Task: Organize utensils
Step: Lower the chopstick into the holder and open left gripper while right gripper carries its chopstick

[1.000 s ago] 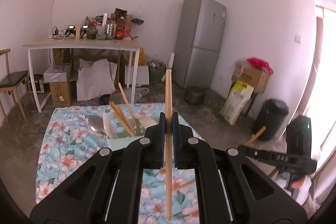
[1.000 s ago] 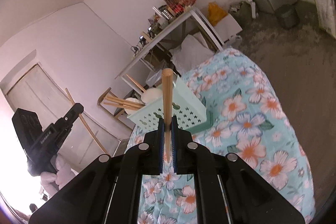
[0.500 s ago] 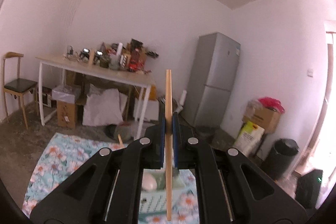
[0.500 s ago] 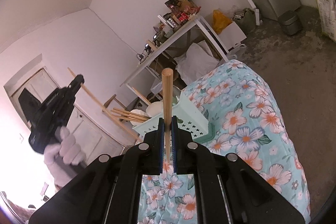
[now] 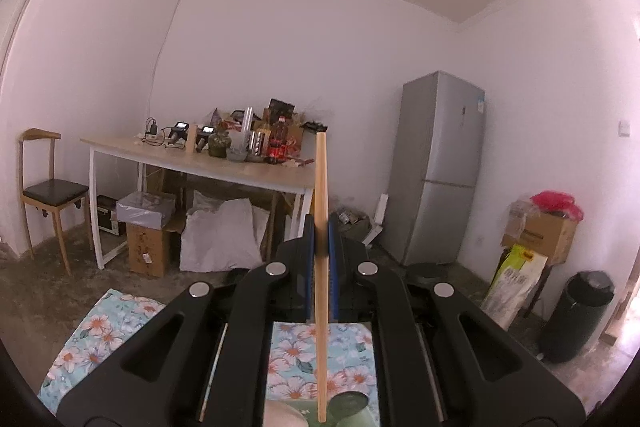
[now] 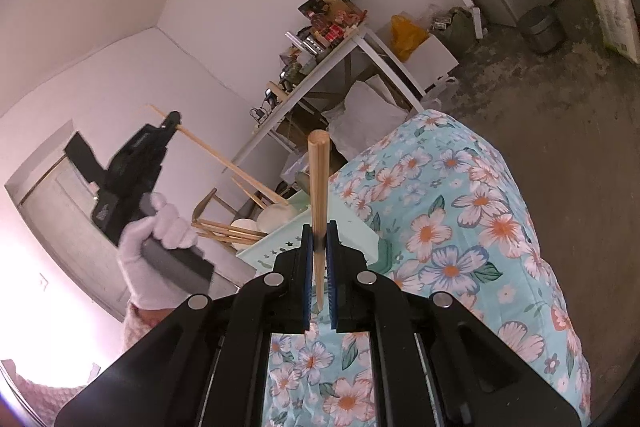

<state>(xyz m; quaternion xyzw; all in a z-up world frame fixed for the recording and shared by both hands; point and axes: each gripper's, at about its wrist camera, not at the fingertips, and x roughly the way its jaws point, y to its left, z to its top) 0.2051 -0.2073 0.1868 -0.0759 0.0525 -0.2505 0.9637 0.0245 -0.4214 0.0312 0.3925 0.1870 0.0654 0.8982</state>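
Note:
My left gripper (image 5: pixel 321 235) is shut on a wooden chopstick (image 5: pixel 321 187) that stands upright between its blue pads. The right wrist view shows that left gripper (image 6: pixel 172 117) in a white-gloved hand (image 6: pixel 160 227), raised at the left. Its chopstick (image 6: pixel 224 159) slants down to the mint basket (image 6: pixel 280 247), which holds several chopsticks and white spoons (image 6: pixel 272 217). My right gripper (image 6: pixel 319 243) is shut on a second chopstick (image 6: pixel 318 179), just in front of the basket. The table wears a floral cloth (image 6: pixel 460 219).
Behind the floral table stands a wooden desk (image 5: pixel 224 167) piled with clutter, with boxes and bags under it. A chair (image 5: pixel 48 187) is at the left wall, a grey fridge (image 5: pixel 436 167) at the right, and a black bin (image 5: pixel 576 315) beside cardboard boxes.
The left gripper has risen and swung toward the basket with its chopstick, whose lower end now reaches the basket. The right gripper has shifted slightly, still holding its chopstick.

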